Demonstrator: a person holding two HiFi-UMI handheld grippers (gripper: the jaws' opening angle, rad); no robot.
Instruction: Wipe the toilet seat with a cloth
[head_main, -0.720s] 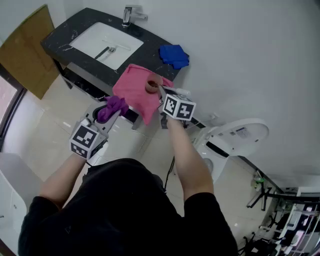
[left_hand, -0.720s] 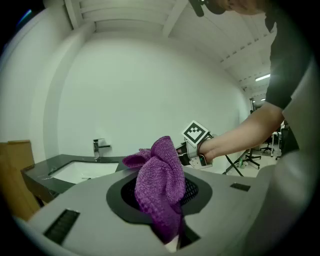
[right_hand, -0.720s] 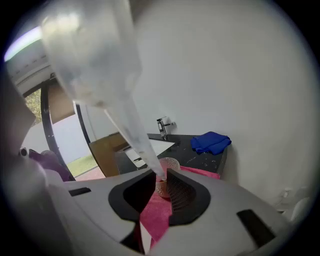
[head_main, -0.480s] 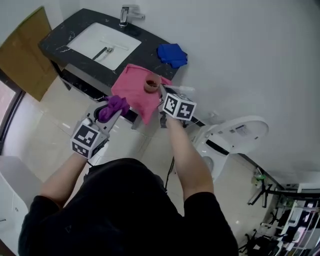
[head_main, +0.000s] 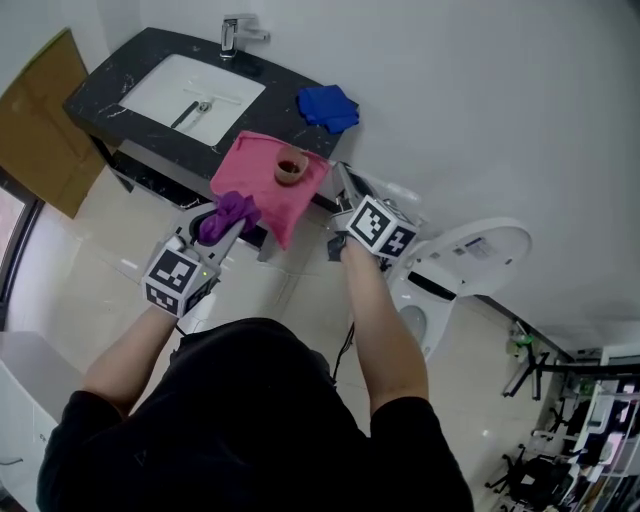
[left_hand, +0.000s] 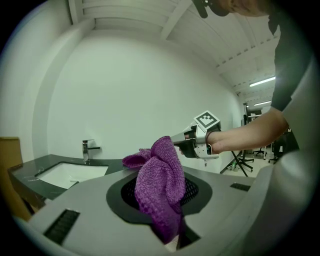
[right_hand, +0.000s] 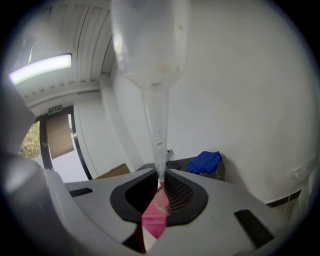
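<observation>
The cloth is a purple, coarse-knit rag, bunched and folded over itself. It is pinched in your left gripper, whose jaws are clenched on its lower end. It hangs over the floor in front of the black counter, well apart from the toilet. On your left the counter holds a white sink and a chrome faucet. Next comes a pink cloth draped over the counter's front edge with a small brown cup on it. A crumpled blue cloth lies further along the counter. Your right gripper is clamped on a clear plastic thing, narrow and pinkish where the jaws pinch it and wider above. I cannot tell what it is. Both grippers carry cubes with black-and-white square markers. At the far right the toilet's lid stands raised, with a small label on it too small to read.
</observation>
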